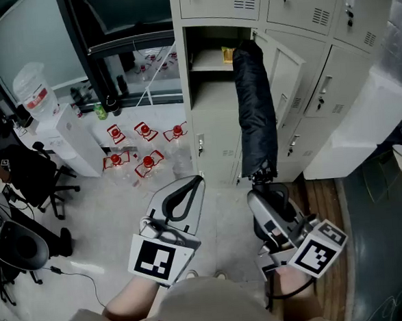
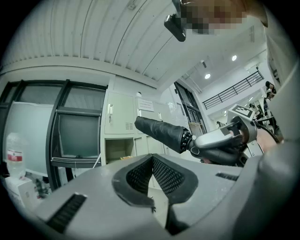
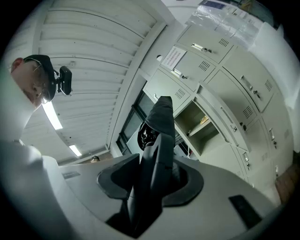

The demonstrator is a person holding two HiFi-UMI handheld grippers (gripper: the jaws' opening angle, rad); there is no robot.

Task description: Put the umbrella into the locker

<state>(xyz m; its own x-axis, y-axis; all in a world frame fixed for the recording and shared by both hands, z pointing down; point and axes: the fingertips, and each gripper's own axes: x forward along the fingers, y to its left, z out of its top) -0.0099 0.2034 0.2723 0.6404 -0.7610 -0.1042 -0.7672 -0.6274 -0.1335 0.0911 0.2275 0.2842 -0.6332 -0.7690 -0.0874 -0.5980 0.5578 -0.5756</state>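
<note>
The right gripper [image 1: 266, 194] is clamped on the handle end of the umbrella [image 1: 255, 104]; in the right gripper view the dark handle fills the gap between the two jaws, which stand fairly wide around it, with the pads pressed on either side; the umbrella is black, folded and strapped shut, and it reaches away from the gripper toward the locker [image 1: 216, 131]; its far end is up beside the right edge of the open compartment [image 1: 211, 63], close to the swung-out door [image 1: 286, 82]; the left gripper view shows that end in front of the locker face, though none of the views settles whether it has crossed the opening; a small yellow thing [image 1: 228, 53] lies on the shelf inside the compartment; the left gripper [image 1: 197, 182] hangs apart to the left of the umbrella with its jaws brought together at the tips and nothing between them; on the floor left of the locker stands a cluster of clear water bottles [image 1: 145, 150] with red labels, farther left a white water dispenser [image 1: 61, 128] and a black office chair [image 1: 23, 169]
</note>
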